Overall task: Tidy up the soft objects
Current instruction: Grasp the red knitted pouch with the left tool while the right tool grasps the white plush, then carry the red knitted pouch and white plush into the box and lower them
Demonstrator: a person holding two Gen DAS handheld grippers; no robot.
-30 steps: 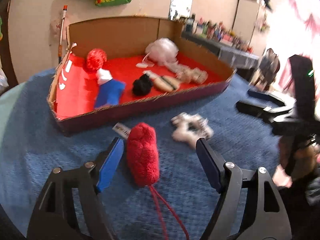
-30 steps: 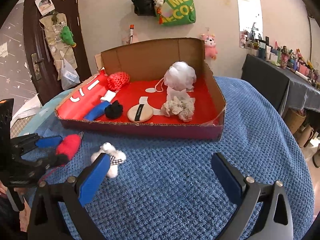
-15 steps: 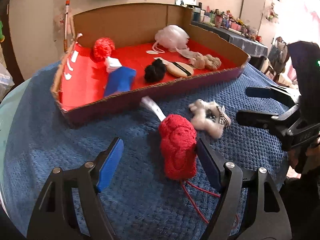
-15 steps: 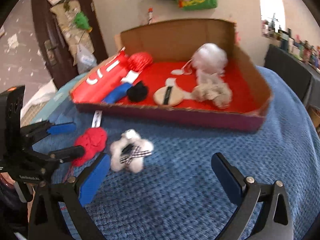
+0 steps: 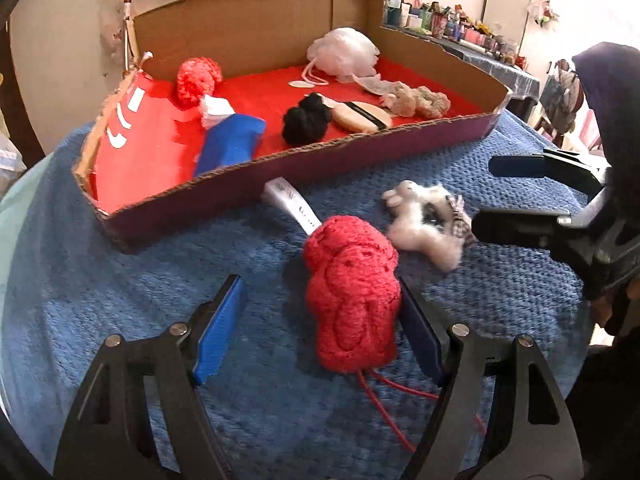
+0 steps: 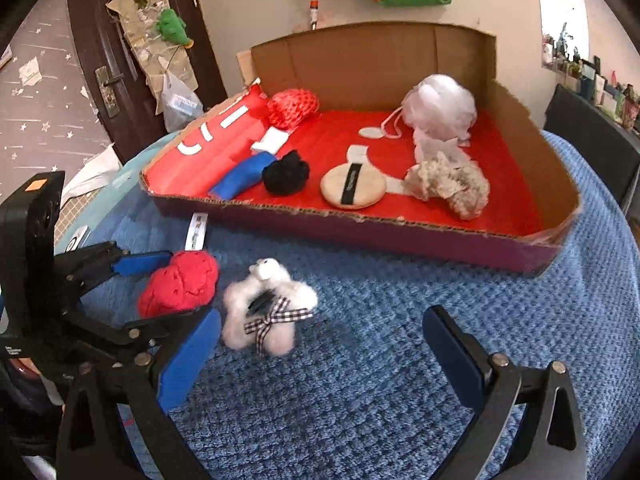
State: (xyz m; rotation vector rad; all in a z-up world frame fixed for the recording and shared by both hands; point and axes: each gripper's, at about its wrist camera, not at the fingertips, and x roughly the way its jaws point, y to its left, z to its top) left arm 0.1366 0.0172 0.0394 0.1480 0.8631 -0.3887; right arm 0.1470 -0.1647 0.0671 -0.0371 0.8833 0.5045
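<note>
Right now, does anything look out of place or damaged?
Two soft items lie on the blue cloth outside the cardboard tray: a red knitted bundle and a white fluffy toy. The tray's right front corner looks crumpled.

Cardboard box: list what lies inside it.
Inside the cardboard box: red mesh ball, blue pouch, black pompom, beige puff, white loofah, cream scrunchie. Anything beneath them is hidden.

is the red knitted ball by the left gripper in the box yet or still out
Out. The red knitted ball lies on the blue cloth in front of the cardboard box, between the left gripper's open jaws.
</note>
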